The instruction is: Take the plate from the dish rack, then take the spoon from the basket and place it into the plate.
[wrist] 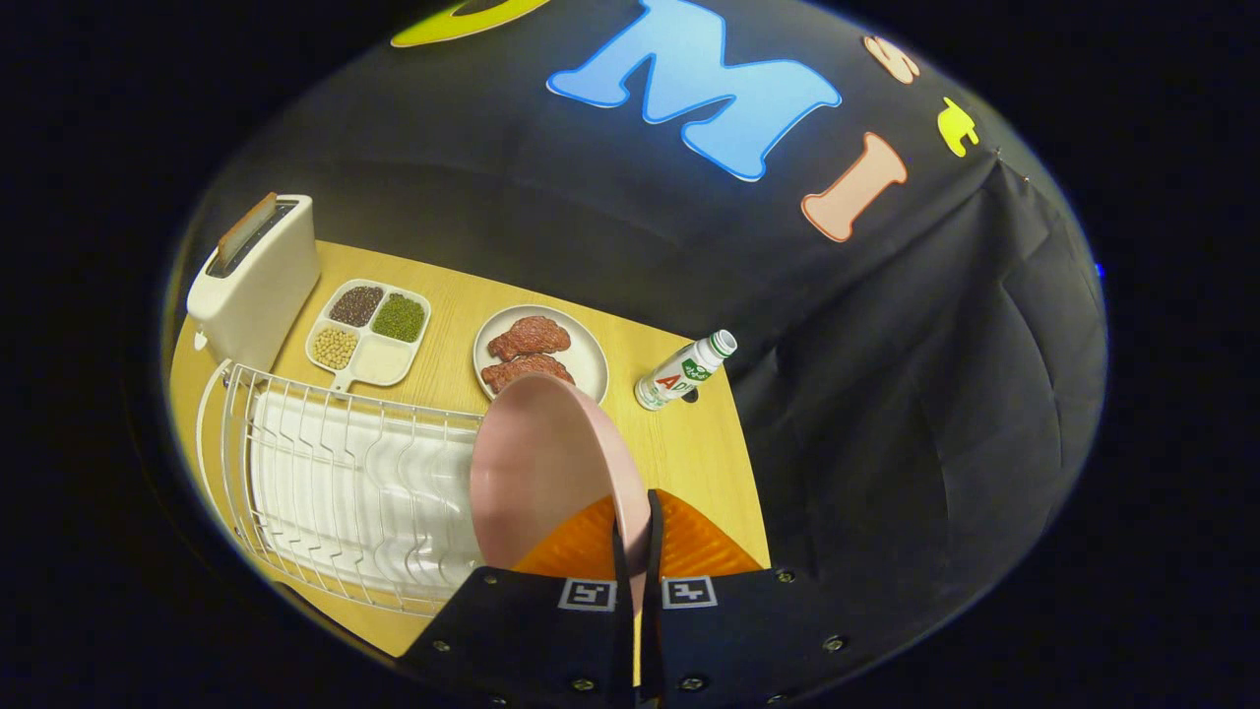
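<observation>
Hand-held gripper [638,551]: lower centre of the frame, both fingers clamped on the rim of a pink plate [546,473], held on edge.
Plate: just right of the white wire dish rack [335,492], in front of an orange mat [689,547].
Tabletop [689,443]: light wood.
Toaster [256,281]: upper left (a slice stands in its slot).
Divided tray [372,335]: beans and seeds, right of the toaster.
Round dish [539,353]: two pieces of meat, centre.
Small bottle [684,371]: lying tilted, right of the dish.
</observation>
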{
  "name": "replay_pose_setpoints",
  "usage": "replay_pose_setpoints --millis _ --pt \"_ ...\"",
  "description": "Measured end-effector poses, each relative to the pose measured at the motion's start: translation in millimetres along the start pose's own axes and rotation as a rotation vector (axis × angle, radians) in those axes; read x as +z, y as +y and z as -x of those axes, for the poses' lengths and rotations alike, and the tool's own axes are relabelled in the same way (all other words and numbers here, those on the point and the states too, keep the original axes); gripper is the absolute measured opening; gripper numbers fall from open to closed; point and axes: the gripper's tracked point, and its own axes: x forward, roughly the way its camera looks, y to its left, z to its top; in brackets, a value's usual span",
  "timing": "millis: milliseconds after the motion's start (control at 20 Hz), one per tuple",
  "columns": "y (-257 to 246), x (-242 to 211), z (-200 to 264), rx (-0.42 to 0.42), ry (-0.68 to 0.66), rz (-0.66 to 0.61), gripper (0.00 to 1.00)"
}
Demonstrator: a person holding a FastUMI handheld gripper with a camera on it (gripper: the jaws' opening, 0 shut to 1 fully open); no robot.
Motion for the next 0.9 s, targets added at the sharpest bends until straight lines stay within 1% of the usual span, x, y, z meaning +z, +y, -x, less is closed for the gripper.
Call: replay_pose_setpoints --millis 300,700,900 --pt "-43.7 -22.3 23.8 0.082 -0.037 -0.081 0.03" --pt "-109.9 -101.0 45.1 0.179 -0.038 -0.199 0.03" --pt "-124.1 -140.5 46.9 0.228 -0.035 -0.221 0.03"
